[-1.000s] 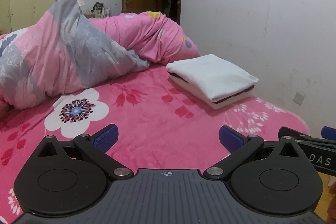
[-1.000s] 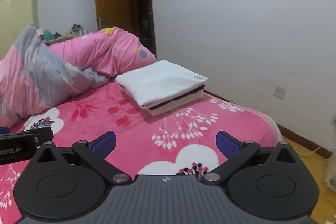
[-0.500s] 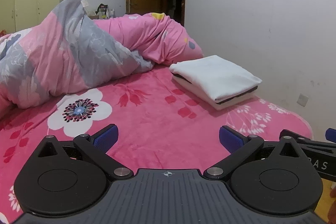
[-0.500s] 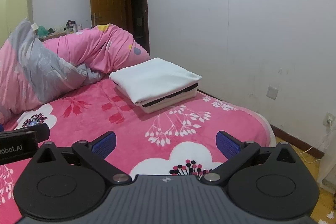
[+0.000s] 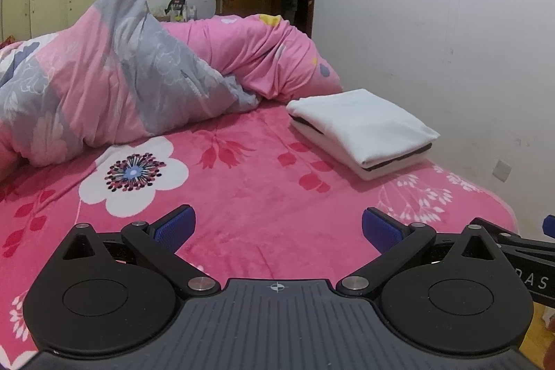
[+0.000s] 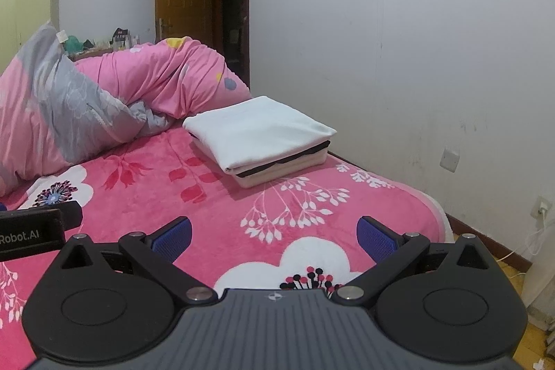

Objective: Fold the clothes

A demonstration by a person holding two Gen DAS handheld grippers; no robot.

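Since a second ago both my cameras have drifted a little, so the folded pile sits slightly lower and further right in the left view and nearer centre in the right one.

Left wrist view: my left gripper [image 5: 276, 226] holds its jaws wide apart, empty, low over the pink flowered blanket [image 5: 222, 196]. The stack of folded clothes [image 5: 360, 127] lies right of centre, beside the crumpled duvet [image 5: 138, 85] at upper left.

Right wrist view: my right gripper [image 6: 274, 233] is likewise spread and empty. The stack [image 6: 260, 136] sits mid-frame near the wall. I see no unfolded garment, so I judge the folding done or awaiting the next piece; I should keep both grippers level and clear of the pile so it stays square.
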